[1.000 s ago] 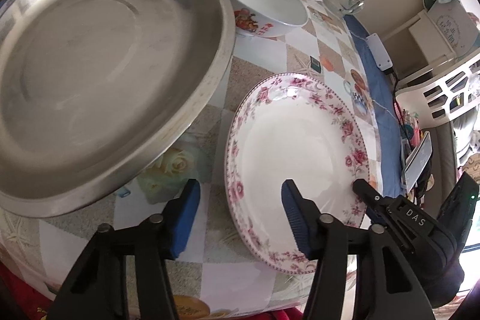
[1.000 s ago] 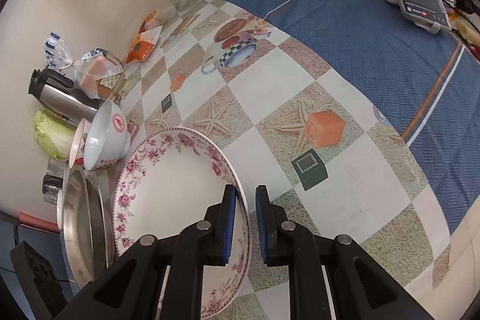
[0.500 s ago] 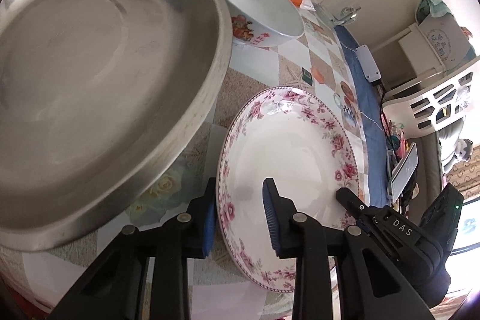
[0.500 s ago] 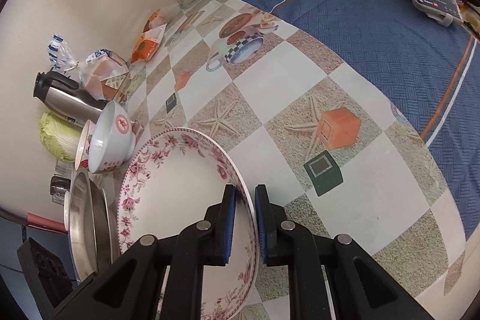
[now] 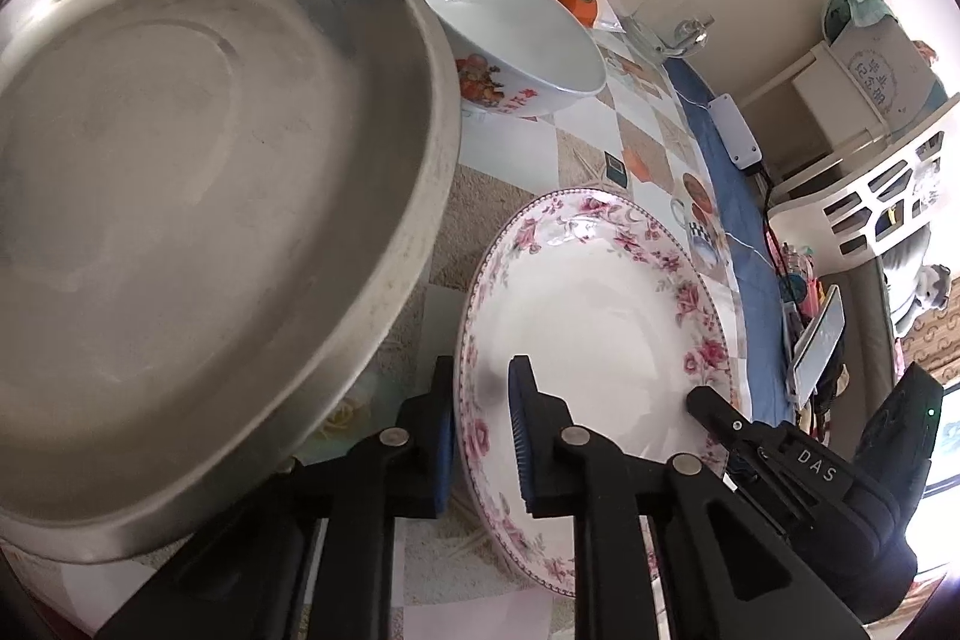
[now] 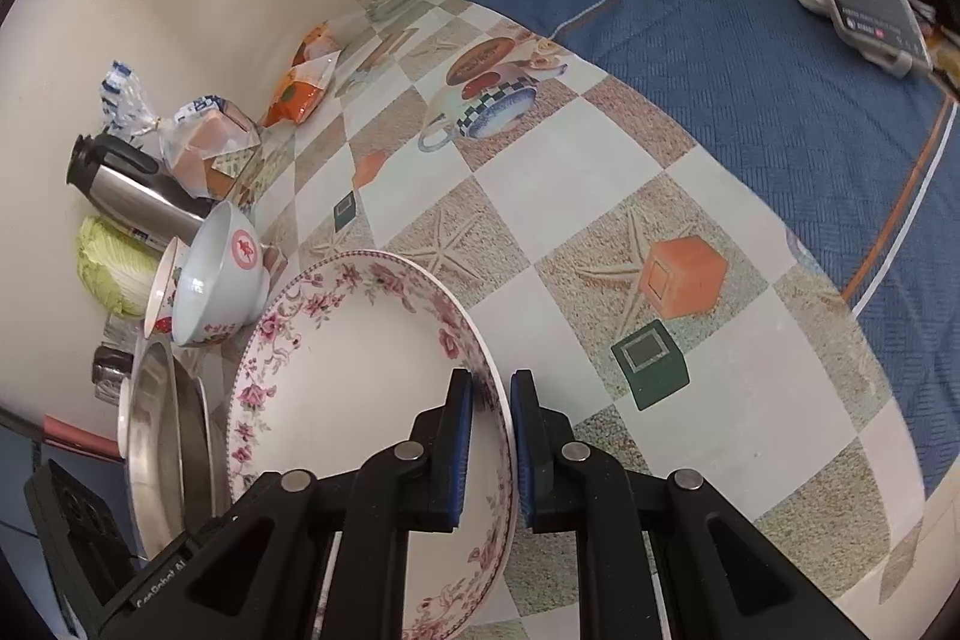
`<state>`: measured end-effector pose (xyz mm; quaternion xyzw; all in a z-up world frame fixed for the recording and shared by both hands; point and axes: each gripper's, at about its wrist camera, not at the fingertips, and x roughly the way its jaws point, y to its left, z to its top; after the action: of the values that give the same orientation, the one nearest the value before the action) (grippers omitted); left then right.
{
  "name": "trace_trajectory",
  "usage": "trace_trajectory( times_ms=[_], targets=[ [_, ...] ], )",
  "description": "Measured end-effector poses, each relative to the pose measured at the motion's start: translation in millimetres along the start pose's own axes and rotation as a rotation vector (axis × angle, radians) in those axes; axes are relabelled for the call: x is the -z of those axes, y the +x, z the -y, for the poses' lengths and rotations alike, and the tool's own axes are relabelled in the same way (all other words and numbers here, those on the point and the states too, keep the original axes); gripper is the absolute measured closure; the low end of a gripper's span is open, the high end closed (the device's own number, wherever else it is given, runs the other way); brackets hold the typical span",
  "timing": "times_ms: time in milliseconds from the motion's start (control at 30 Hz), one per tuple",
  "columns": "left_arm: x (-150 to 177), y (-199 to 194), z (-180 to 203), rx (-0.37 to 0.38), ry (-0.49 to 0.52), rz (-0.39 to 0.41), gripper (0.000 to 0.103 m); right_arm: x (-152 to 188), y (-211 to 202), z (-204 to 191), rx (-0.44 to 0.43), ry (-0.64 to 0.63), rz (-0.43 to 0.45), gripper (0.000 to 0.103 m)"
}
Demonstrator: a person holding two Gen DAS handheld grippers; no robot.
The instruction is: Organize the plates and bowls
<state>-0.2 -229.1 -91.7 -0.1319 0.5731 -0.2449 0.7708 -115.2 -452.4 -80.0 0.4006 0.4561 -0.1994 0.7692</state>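
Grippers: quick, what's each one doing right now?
Left gripper: shut on the floral plate rim.
Right gripper: shut on the same plate's opposite rim.

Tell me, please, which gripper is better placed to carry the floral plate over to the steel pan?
Probably the left gripper: it grips the floral plate on the rim nearest the steel pan, while the right gripper grips the far rim.

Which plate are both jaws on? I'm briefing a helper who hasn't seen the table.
On the checked tablecloth, right of the large steel basin, lies the floral plate. Its pink rose border sets it apart from the plain-rimmed white bowl behind.
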Motion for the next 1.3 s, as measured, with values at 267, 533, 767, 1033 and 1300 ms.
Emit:
trace_trajectory(
  times_ms=[267, 533, 767, 1033, 1300],
  targets=[
    [-1.6, -2.3, 3.2, 0.005, 0.024, 0.006, 0.086, -1.4, -9.6, 0.0, 0.011, -0.01, 0.024, 0.09],
    [-4.0, -11.5, 11.4, 0.006, 0.08, 0.035, 0.086, -2.1, -21.2, -6.8, 0.019, -0.048, 0.06, 0.09],
    [-3.7, -15.8, 18.1, 0.012, 0.129, 0.04, 0.086, -2.0, -28.6, -4.5, 0.021, -0.043, 0.078, 0.09],
    [-3.5, -17.3, 23.7, 0.014, 0.159, 0.043, 0.086, -1.2, -36.2, -3.7, 0.032, -0.05, 0.1, 0.09],
    [-7.4, -31.5, 28.9, 0.019, 0.197, 0.081, 0.086, -0.3, -45.6, -11.5, 0.031, -0.071, 0.128, 0.09]
  ],
)
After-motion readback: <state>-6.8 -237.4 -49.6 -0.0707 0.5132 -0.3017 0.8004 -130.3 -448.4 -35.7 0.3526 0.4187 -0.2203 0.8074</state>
